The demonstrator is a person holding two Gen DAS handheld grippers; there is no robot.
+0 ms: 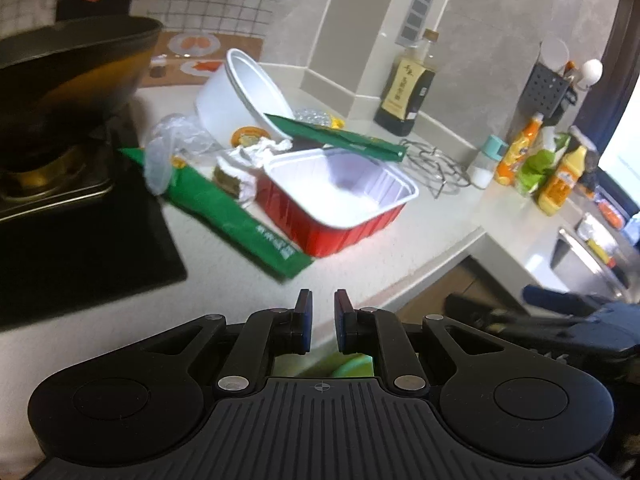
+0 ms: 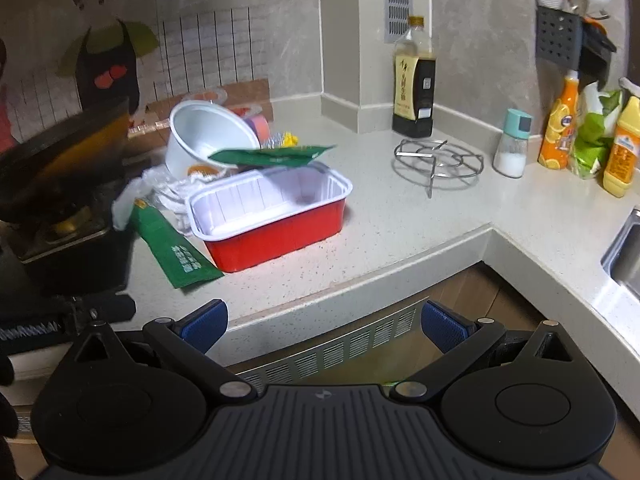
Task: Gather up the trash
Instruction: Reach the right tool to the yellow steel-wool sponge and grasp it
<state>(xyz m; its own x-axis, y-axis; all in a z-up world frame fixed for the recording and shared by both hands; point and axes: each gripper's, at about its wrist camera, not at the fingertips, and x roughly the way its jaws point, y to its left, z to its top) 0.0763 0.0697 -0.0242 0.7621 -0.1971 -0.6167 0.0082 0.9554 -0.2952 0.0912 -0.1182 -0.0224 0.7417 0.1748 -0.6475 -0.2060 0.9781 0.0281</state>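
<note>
On the worktop (image 2: 400, 216) before you, the trash sits in a heap beside the stove: a red tray (image 2: 272, 216), white-lined and holding nothing visible, with a green wrapper (image 2: 272, 157) resting across its far rim. Behind it a white bowl (image 2: 208, 136) lies tipped on its side, its inside bare. Your left claw (image 1: 323, 320) is narrowed around nothing; your right claw (image 2: 324, 326) gapes wide, also without a load.

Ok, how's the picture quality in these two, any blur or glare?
Left wrist view: green wrapper and wok smeared by motion blur. Right wrist view: sharper, with bright glare on the counter by the red tray. Both show fisheye bending and dark corners.
</note>
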